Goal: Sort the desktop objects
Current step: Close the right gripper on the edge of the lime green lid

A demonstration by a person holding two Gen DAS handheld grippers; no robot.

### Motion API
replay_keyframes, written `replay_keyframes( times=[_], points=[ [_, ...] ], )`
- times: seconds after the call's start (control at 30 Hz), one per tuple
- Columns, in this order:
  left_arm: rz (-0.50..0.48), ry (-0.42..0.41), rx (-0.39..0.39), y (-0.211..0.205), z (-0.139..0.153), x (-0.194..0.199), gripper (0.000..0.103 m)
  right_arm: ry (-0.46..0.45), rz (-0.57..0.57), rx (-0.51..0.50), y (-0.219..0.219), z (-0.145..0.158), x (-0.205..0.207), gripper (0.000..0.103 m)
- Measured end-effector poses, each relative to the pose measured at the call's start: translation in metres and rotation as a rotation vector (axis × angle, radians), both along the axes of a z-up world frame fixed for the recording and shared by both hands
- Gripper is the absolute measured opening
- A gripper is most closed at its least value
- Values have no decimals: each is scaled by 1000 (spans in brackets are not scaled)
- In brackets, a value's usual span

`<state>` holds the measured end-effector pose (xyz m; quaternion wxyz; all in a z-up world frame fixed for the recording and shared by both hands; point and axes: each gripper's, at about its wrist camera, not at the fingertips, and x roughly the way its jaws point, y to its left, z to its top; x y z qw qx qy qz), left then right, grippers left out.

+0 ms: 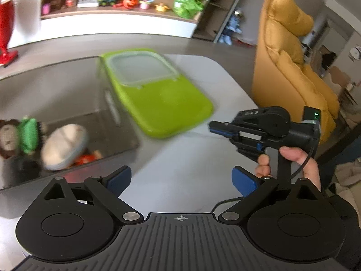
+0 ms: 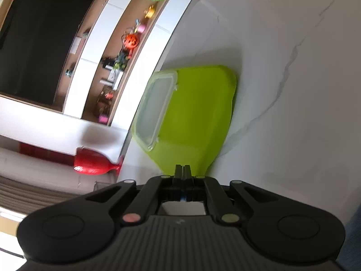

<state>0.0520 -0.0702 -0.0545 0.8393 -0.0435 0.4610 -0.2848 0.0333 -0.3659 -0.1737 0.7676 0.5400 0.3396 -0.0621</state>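
Observation:
A lime green tray [image 1: 171, 108] lies on the white table [image 1: 180, 158] with a clear lidded container [image 1: 142, 67] on its far end. Left of it stands a clear box [image 1: 67, 103] holding a white rounded object [image 1: 64, 145], a green toy [image 1: 28, 134], a brown toy [image 1: 8, 136] and something orange. My left gripper [image 1: 181, 181] is open and empty above the table. My right gripper [image 1: 212, 126], held in a hand, is shut beside the tray's near right corner. In the right wrist view my right gripper [image 2: 183, 169] is shut and empty near the tray [image 2: 198, 113] and container [image 2: 155, 110].
A yellow armchair [image 1: 291, 67] stands right of the table. A wall shelf [image 1: 117, 2] with small toys and a green bag [image 1: 187, 5] runs behind. A red vase [image 1: 6, 29] stands at the far left, also in the right wrist view [image 2: 90, 160].

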Motion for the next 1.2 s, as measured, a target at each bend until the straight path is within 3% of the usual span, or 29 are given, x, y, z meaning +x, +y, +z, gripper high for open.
replay_keyframes(
  times=[0.03,0.07,0.13,0.17,0.2,0.3,0.43,0.77,0.83,0.9,1.07,1.2],
  points=[
    [-9,4,-4,-2,-2,0,99,5,6,8,-3,-4,1,3],
    [-12,10,-11,-1,-4,-1,99,11,5,11,-3,-10,-2,13],
    [13,46,-35,8,-10,0,99,26,-56,36,-2,-23,-1,40],
    [32,69,-50,14,-13,1,99,32,-85,65,0,-33,2,59],
    [53,96,-69,22,-16,3,99,34,-103,101,5,-42,5,61],
    [127,137,-135,46,-21,9,99,45,-122,164,23,-65,12,61],
    [192,160,-211,68,-21,15,99,12,-166,103,54,-76,25,61],
    [217,204,-231,87,-32,23,100,-1,-273,52,78,-101,48,57],
    [226,219,-236,88,-35,26,100,2,-272,46,78,-101,53,53],
    [231,233,-240,89,-38,28,100,34,-249,8,77,-101,57,31],
    [224,236,-230,84,-39,28,100,14,-229,27,69,-104,50,29],
    [196,219,-260,73,-32,28,100,-5,-218,11,56,-87,40,26]
  ],
)
